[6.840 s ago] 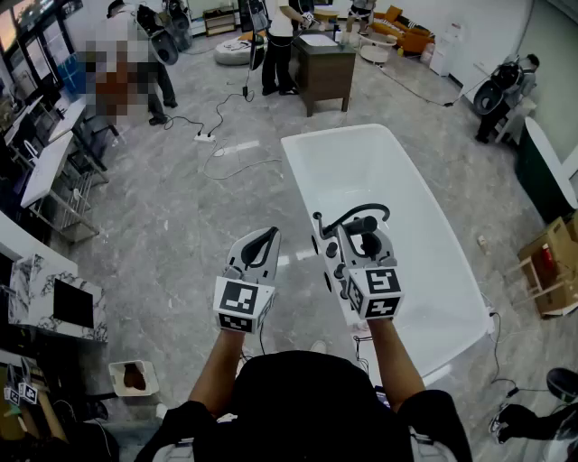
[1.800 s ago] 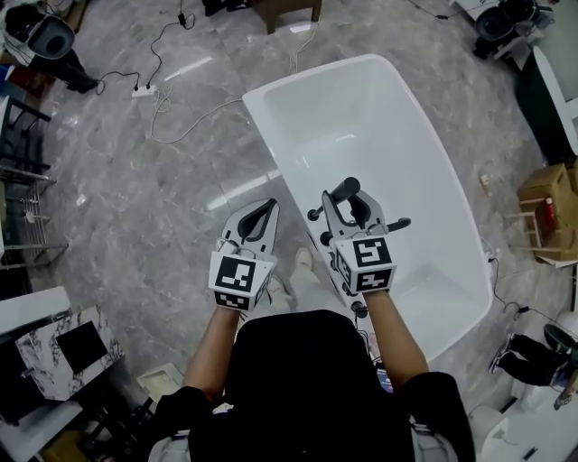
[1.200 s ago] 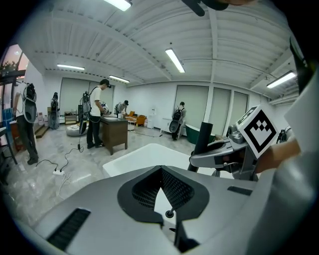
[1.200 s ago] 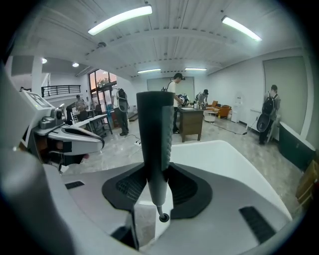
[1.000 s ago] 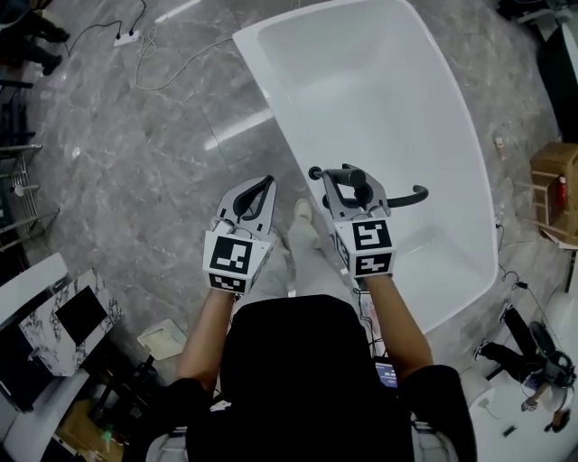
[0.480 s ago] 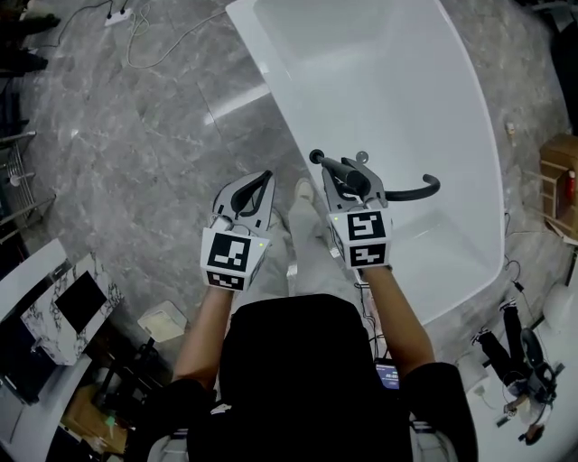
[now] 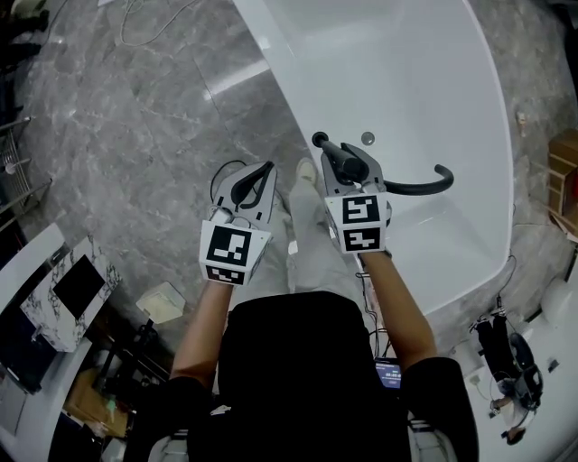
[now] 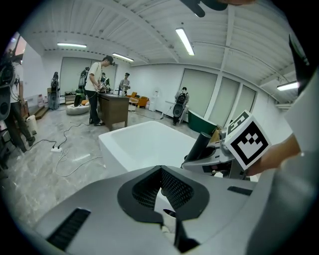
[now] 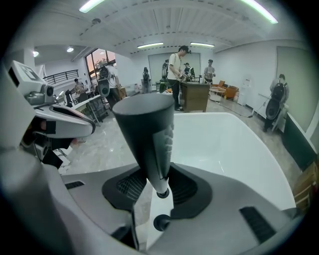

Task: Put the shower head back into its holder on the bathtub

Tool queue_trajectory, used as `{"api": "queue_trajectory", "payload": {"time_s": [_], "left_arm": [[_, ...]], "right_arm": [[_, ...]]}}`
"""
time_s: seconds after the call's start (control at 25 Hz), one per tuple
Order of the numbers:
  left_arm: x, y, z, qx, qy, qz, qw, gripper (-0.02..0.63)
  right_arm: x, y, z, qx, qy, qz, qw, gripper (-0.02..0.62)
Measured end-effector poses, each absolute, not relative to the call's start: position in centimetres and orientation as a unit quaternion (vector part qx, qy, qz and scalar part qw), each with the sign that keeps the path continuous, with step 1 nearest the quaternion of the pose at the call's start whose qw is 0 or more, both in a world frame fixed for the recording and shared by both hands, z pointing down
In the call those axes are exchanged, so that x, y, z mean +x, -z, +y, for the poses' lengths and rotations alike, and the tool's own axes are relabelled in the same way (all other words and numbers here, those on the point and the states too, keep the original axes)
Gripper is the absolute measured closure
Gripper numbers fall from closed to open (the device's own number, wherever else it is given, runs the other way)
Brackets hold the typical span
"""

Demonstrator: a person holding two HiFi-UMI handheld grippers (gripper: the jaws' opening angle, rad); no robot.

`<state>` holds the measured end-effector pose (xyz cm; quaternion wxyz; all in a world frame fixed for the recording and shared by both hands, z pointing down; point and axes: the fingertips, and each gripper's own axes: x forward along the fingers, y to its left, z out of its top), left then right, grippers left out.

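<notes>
My right gripper [image 7: 346, 168] is shut on the black shower head [image 7: 336, 159], which juts out past the jaws toward the upper left. Its black hose [image 7: 417, 188] curves off to the right over the white bathtub [image 7: 406, 72]. A small round grey fitting [image 7: 368, 138] sits on the tub surface just right of the shower head's end. In the right gripper view the dark handle [image 9: 147, 139] stands upright between the pads of the right gripper [image 9: 158, 182]. My left gripper [image 7: 246, 183] hangs over the floor beside the tub, shut and empty; the left gripper view shows that left gripper [image 8: 160, 172] with its tips together.
Grey marble floor lies left of the tub, with cables [image 7: 149, 18] at the top. A marbled white cabinet [image 7: 54, 298] stands lower left, a cardboard box [image 7: 565, 149] at the right edge, dark equipment [image 7: 510, 361] lower right. People stand at a desk [image 8: 110, 107] far off.
Both grippers have sunk lower toward the near end of the tub. The hose has swung out to the right over the tub. The grip on the shower head is unchanged.
</notes>
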<state>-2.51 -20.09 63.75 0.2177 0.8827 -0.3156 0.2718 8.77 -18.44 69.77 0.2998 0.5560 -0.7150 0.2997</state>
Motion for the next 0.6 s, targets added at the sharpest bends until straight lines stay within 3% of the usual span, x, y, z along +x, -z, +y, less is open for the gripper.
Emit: {"api": "queue_trajectory", "payload": {"time_s": [0.6], "left_arm": [[-4.2, -67.5, -20.9, 0.869, -0.289, -0.326, 0.235, 0.592]], "right_arm": [[7.8, -75.4, -19.2, 0.544, -0.313, -0.707, 0.326, 0.459]]}}
